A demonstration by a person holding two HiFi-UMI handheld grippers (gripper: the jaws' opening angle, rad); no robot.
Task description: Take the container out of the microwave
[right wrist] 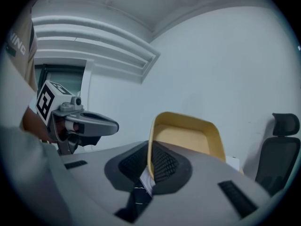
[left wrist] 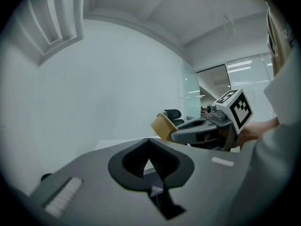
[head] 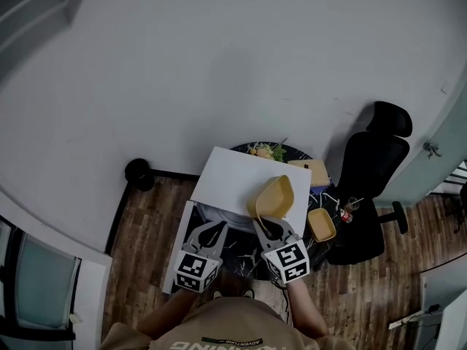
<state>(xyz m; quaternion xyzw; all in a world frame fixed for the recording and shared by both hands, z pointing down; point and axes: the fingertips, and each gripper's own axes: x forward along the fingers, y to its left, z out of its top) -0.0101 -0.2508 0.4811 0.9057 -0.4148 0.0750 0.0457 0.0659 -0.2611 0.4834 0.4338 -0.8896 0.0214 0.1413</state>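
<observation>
My right gripper (head: 267, 224) is shut on the rim of a yellow plastic container (head: 274, 197), which it holds tilted above the white microwave (head: 230, 173). In the right gripper view the container (right wrist: 186, 135) stands up from between the jaws of the right gripper (right wrist: 148, 166), its hollow side facing the camera. My left gripper (head: 211, 230) hangs beside it on the left, shut with nothing in it. In its own view the left gripper (left wrist: 149, 143) has its tips together, with the right gripper (left wrist: 175, 134) and the container (left wrist: 162, 125) just to the right.
A dark round table (head: 321, 250) behind and right of the microwave carries a plate of food (head: 266, 152), a tan box (head: 312, 170) and a second yellow container (head: 321, 224). A black office chair (head: 373, 177) stands at the right. A black round base (head: 137, 172) sits on the wooden floor at the left.
</observation>
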